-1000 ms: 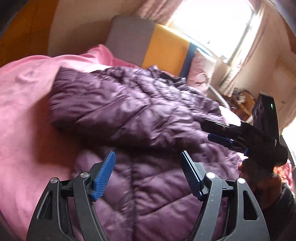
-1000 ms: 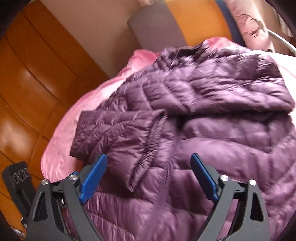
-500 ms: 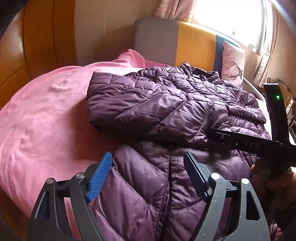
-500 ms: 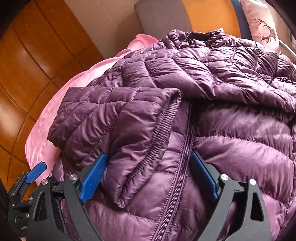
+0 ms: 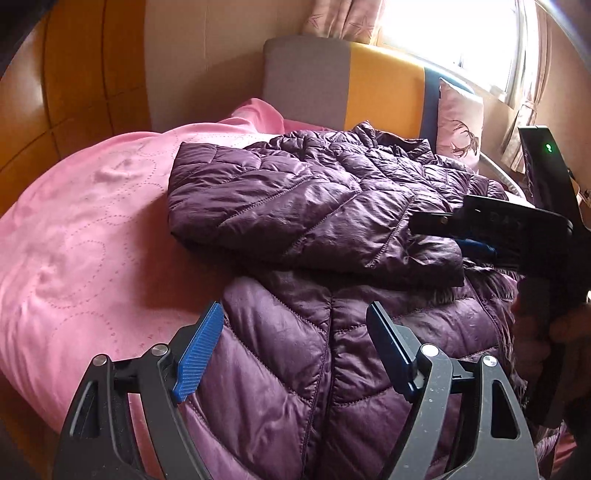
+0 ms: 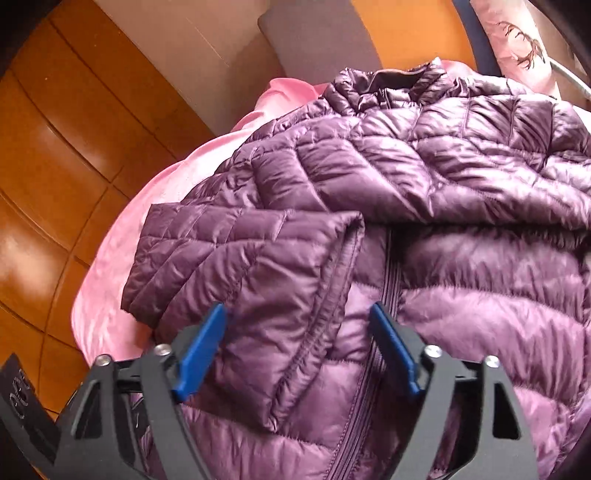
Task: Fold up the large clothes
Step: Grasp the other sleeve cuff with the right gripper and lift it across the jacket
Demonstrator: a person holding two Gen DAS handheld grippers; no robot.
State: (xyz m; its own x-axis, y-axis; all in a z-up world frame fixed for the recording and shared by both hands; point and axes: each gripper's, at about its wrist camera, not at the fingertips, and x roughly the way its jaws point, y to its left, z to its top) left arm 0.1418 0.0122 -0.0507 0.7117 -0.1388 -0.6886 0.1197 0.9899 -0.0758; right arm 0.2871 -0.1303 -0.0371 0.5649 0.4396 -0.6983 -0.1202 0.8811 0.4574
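Observation:
A purple quilted puffer jacket [image 5: 332, 354] lies front up and zipped on a pink bedspread [image 5: 81, 236]. One sleeve [image 6: 243, 266] is folded across its chest, the cuff ending near the zip [image 6: 388, 280]. My left gripper [image 5: 295, 347] hovers open above the jacket's lower part with nothing between its pads. My right gripper [image 6: 299, 347] straddles the sleeve's cuff end, and its jaws are closing with the puffy fabric between them. In the left wrist view the right gripper [image 5: 461, 236] reaches in from the right at that cuff, with a hand [image 5: 554, 332] holding it.
A grey, orange and blue headboard [image 5: 369, 92] stands behind the bed, with a pink pillow [image 5: 458, 129] against it. Orange wooden panels [image 6: 55, 166] run along the left side. A bright window [image 5: 461, 33] is at the upper right. Bare pink bedspread lies left of the jacket.
The right gripper has come in closer over the folded sleeve and its jaws have narrowed around the cuff. The left gripper has turned, so its view now shows more of the bedspread.

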